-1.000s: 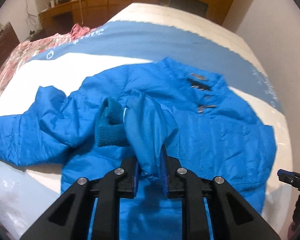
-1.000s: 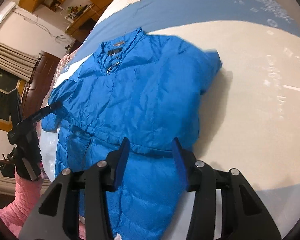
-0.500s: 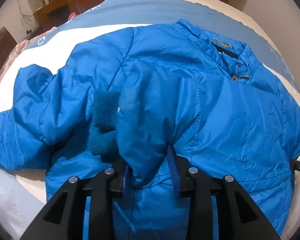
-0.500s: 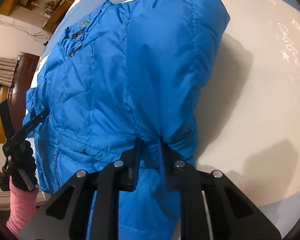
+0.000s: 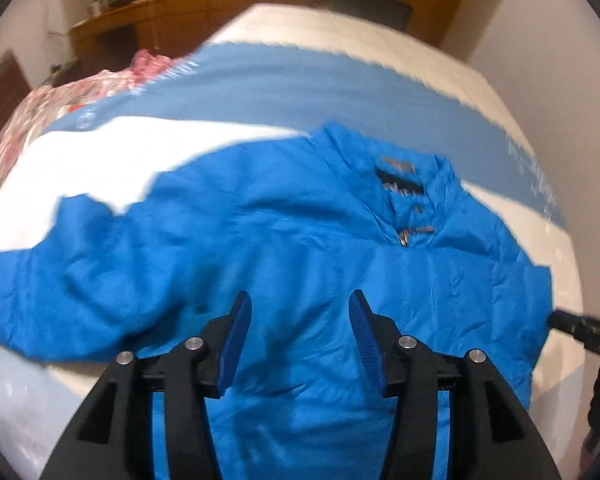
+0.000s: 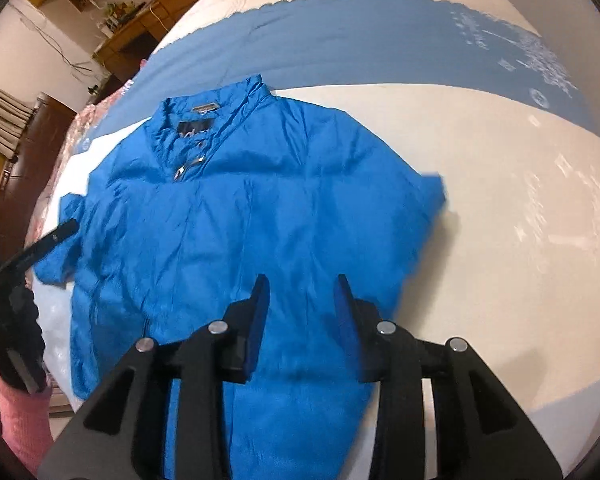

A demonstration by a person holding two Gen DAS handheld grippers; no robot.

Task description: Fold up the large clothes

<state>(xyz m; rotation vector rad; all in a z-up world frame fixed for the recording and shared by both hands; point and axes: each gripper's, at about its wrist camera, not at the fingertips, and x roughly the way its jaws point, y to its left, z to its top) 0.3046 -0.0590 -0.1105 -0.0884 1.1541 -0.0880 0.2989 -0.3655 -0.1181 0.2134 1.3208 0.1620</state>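
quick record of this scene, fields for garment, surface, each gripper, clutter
garment: blue jacket lying front up, collar at the far end, zipper pull at the neck
surface: bed with a white and blue cover
left gripper: jaws open, above the jacket, holding nothing
right gripper: jaws open, above the jacket, holding nothing
sleeve: one spread out to the left side; the other side looks tucked in
clutter: pink floral fabric at the bed's far left edge

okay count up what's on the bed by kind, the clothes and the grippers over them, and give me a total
Blue puffer jacket: 1
Pink floral fabric heap, at the far left edge of the bed: 1
Grippers, left gripper and right gripper, both open above the jacket: 2
Total: 4
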